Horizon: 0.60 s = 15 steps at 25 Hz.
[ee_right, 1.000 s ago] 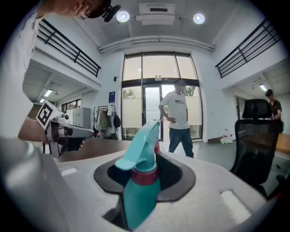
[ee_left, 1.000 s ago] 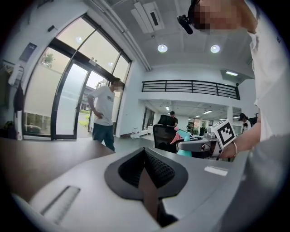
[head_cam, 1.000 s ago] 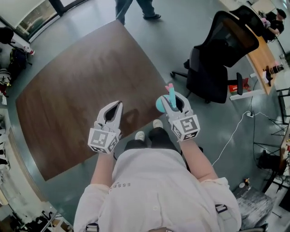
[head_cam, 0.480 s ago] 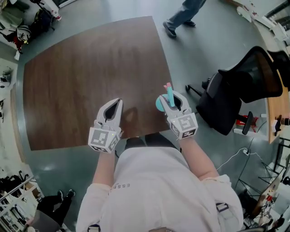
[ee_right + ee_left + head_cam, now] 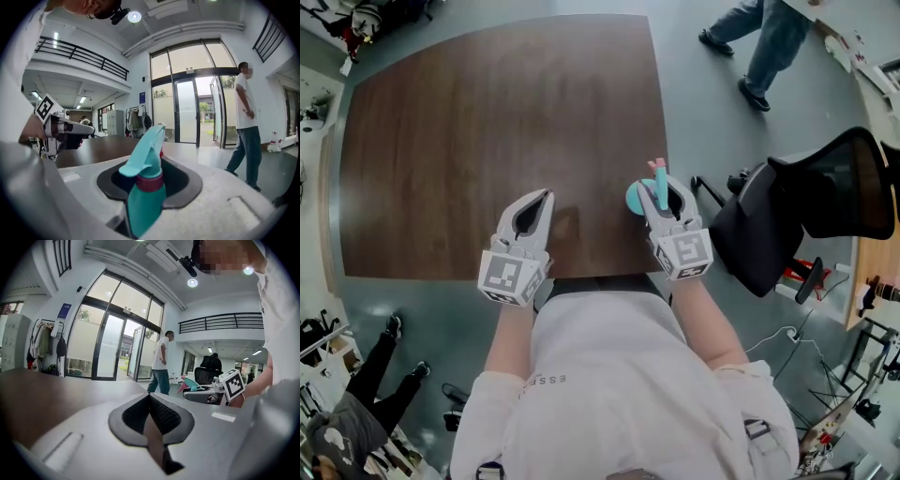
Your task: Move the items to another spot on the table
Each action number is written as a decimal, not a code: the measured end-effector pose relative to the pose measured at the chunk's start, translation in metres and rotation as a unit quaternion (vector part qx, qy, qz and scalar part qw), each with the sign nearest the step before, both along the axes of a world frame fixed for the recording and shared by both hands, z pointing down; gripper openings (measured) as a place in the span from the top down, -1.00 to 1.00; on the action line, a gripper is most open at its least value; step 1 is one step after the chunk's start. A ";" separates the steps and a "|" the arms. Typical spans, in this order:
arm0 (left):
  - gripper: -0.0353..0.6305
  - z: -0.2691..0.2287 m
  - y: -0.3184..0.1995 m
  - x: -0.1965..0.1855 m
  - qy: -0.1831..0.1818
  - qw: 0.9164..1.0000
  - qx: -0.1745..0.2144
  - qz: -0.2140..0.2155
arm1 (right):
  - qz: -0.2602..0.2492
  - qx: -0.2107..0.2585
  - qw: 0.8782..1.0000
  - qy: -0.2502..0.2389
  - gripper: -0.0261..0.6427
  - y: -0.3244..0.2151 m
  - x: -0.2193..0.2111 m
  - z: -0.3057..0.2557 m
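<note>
Right gripper [image 5: 661,188], I see, clamps the teal spray bottle [image 5: 143,197] by the table's [image 5: 487,112] near right corner (left gripper [image 5: 543,196] closed, empty).

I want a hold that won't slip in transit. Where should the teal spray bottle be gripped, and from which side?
Probably at the narrow neck by the dark red collar, from behind with the nozzle pointing away, as the right gripper holds the spray bottle: the wider head blocks slipping.

dark brown wood-grain table [image 5: 469,122], rounded corners, standing on grey floor [image 5: 684,131]
</note>
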<state>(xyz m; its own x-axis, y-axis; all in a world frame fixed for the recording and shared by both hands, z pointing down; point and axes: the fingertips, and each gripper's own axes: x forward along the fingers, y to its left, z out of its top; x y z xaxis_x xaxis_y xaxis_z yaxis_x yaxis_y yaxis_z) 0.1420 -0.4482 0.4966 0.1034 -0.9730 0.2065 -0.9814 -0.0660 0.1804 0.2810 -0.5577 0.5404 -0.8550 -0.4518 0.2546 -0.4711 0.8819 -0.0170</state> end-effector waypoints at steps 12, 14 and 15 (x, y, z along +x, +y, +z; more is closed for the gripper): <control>0.87 0.015 0.010 -0.006 0.007 1.000 -0.009 -0.002 | 0.017 -0.004 0.999 -0.032 0.23 0.005 0.002 0.005; 0.87 0.008 0.013 -0.009 0.006 1.000 -0.006 0.000 | 0.028 -0.010 0.999 -0.042 0.10 0.006 0.004 -0.005; 0.87 0.003 0.015 -0.011 0.006 1.000 -0.004 0.001 | 0.033 -0.008 0.998 -0.050 0.10 0.008 0.005 -0.013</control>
